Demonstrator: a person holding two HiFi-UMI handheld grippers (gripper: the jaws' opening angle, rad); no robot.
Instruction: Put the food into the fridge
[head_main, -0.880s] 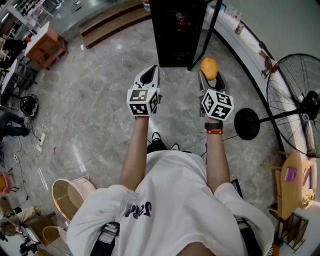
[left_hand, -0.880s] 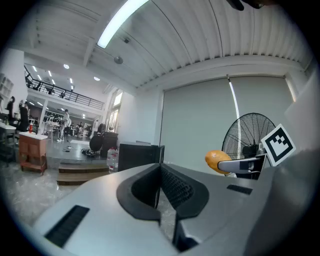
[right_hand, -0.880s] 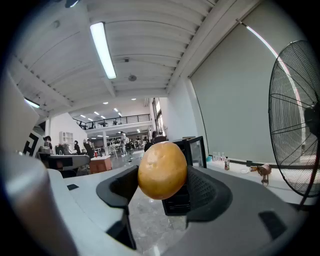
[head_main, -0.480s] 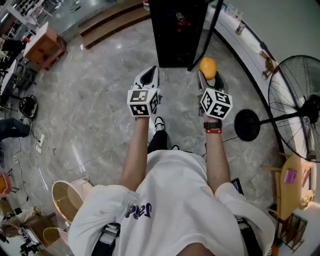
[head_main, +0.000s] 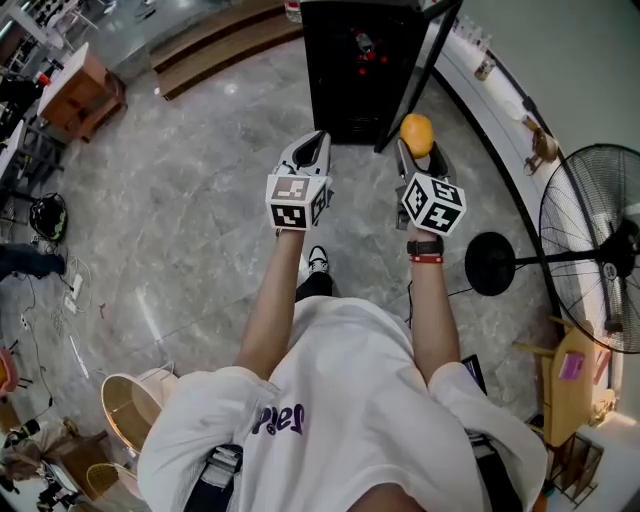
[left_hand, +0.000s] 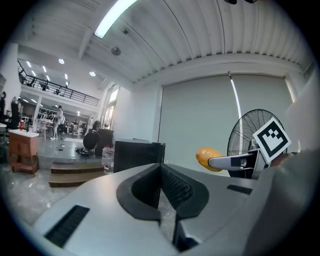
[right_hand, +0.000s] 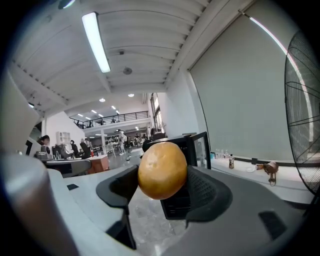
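Head view: one fridge (head_main: 360, 70) stands top centre, door open, and the right gripper (head_main: 417, 148) sits just below its door side, so the fridge is straight ahead. Left gripper view: the left gripper (left_hand: 162, 187) is pressed together, empty. Right gripper view: jaws pinch the single orange (right_hand: 162, 170), with the fridge dead ahead behind it. Two grippers.

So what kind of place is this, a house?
Probably not: it looks like a big open workshop or office hall. There are a wide stone floor, an upstairs balcony with a railing, and far-off desks with people around them.
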